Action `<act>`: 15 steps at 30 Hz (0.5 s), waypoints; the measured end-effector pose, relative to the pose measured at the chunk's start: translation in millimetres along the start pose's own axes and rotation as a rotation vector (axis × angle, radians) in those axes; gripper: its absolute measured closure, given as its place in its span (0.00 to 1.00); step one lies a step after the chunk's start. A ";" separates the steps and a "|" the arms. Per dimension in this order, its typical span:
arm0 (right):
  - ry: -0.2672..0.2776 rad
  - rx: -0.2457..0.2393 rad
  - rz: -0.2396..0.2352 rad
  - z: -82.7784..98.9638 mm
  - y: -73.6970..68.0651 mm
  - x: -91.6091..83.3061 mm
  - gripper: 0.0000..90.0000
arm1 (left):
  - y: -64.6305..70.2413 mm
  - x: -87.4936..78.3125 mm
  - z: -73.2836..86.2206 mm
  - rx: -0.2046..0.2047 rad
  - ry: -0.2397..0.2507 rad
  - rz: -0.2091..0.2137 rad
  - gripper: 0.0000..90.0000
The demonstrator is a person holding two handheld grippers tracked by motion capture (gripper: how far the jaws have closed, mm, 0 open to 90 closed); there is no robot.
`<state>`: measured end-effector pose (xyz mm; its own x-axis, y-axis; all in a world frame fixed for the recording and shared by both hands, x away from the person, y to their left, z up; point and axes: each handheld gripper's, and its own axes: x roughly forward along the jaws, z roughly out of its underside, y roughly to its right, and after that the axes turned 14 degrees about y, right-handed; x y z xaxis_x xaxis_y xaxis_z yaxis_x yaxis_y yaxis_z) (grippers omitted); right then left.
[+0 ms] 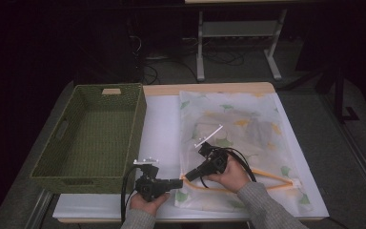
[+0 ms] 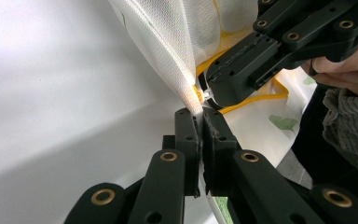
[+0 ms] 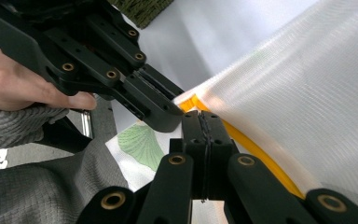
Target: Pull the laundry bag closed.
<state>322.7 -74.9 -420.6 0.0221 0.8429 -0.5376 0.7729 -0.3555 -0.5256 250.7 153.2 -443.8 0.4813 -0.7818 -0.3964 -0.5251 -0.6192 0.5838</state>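
A white mesh bag (image 1: 238, 129) with green and yellow leaf prints lies flat on the white table (image 1: 162, 124). A yellow zipper (image 1: 248, 187) runs along its near edge. My left gripper (image 1: 180, 182) is shut on the bag's near left corner (image 2: 193, 100), the fabric pinched between its jaws (image 2: 201, 114). My right gripper (image 1: 186, 175) meets it tip to tip. It is shut on the small white zipper pull (image 2: 206, 95) at the end of the yellow zipper (image 3: 256, 151). In the right gripper view its jaws (image 3: 203, 114) are pressed together beside the left gripper (image 3: 168, 122).
A green woven basket (image 1: 88, 88) stands empty on the left of the table, close to my left hand. A person's grey sleeves come in from the near edge. Beyond the table are a dark floor, cables and a white stand (image 1: 238, 28).
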 end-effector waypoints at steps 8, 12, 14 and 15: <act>0.003 0.014 0.005 0.5 -0.6 -2.5 1.00 | 0.1 -2.7 0.3 -0.002 0.012 -0.002 0.96; 0.000 0.014 0.010 0.8 -1.9 -3.9 1.00 | 1.0 -2.1 0.5 0.005 0.014 -0.002 0.96; -0.004 0.010 0.019 1.1 -3.0 -5.3 1.00 | 1.6 -2.5 0.0 0.009 0.018 -0.008 0.96; -0.010 0.008 0.026 1.1 -3.5 -5.8 1.00 | 1.6 -3.0 -0.4 0.012 0.018 -0.010 0.96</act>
<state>319.2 -79.0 -416.4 0.0357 0.8291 -0.5580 0.7673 -0.3805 -0.5162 248.7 154.6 -441.5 0.4987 -0.7743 -0.3896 -0.5283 -0.6279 0.5716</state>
